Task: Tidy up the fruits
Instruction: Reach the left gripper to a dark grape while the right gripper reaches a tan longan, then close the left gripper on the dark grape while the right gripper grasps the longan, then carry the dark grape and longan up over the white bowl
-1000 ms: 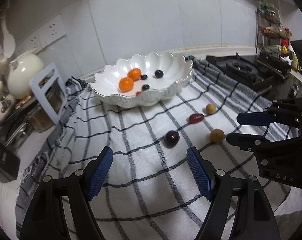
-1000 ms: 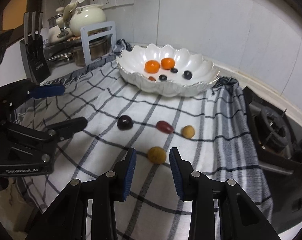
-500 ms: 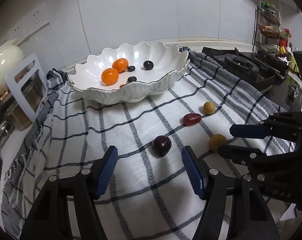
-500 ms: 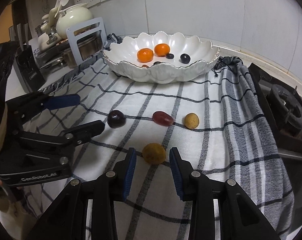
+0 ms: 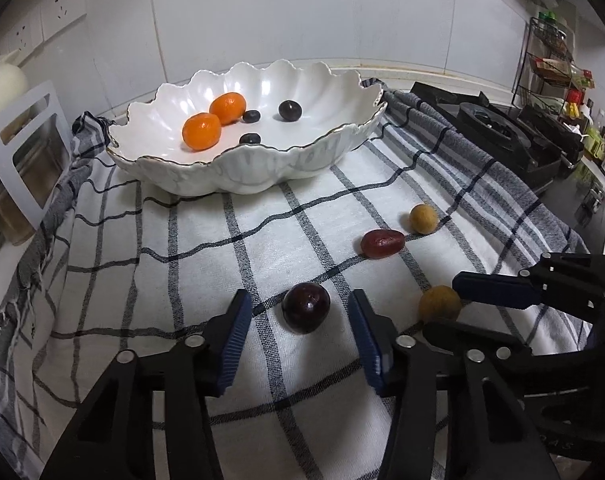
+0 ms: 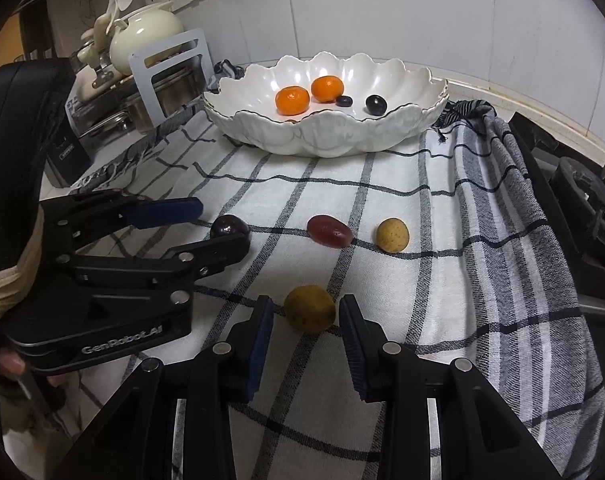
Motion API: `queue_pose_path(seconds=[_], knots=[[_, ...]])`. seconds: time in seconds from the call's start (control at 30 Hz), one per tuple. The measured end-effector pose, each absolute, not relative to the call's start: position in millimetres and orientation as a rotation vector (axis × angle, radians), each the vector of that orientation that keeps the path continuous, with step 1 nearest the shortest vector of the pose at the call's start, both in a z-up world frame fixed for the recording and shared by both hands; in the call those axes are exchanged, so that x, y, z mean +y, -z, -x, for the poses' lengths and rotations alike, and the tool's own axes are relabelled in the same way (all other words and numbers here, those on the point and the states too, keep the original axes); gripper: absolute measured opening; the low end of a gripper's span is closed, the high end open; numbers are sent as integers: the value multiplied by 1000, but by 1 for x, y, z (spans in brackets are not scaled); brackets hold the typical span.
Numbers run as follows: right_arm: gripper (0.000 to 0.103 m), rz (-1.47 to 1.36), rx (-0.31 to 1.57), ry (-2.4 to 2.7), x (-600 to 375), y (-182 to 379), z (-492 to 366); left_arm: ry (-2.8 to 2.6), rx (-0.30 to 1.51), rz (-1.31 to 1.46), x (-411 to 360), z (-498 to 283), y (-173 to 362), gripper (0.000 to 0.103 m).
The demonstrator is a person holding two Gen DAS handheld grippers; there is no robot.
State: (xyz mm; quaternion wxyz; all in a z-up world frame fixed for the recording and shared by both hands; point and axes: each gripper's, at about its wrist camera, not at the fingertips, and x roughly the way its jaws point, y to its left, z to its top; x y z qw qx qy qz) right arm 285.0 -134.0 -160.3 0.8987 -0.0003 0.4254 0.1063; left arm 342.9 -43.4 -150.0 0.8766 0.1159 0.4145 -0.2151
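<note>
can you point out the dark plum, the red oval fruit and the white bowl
dark plum (image 5: 306, 307), left wrist view, middle of its glossy front.
red oval fruit (image 5: 382, 243), left wrist view, centre of its body.
white bowl (image 5: 238, 172), left wrist view, its scalloped outer wall.

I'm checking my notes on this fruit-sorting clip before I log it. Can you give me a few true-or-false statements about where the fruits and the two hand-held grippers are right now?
1. Two oranges lie in the white bowl. True.
2. The left hand-held gripper is shut on the dark plum. False: its jaws are open, one on each side of the plum, which rests on the checked cloth.
3. The right hand-held gripper is open around a yellow-brown fruit. True.
4. The red oval fruit is in the bowl. False: it lies on the cloth.
5. Four fruits lie on the cloth. True.
</note>
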Motion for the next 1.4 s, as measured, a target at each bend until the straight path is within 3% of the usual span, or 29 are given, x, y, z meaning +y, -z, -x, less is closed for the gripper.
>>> queue_pose_path(seconds=[0.37,1.4], knots=[[30,-17,891,-231,-137,165,-289,440,896,-252,-49,-347,159,28],[29,-26,732,-211,-148,106,-267,371,771,-165,-37,-308,95,27]])
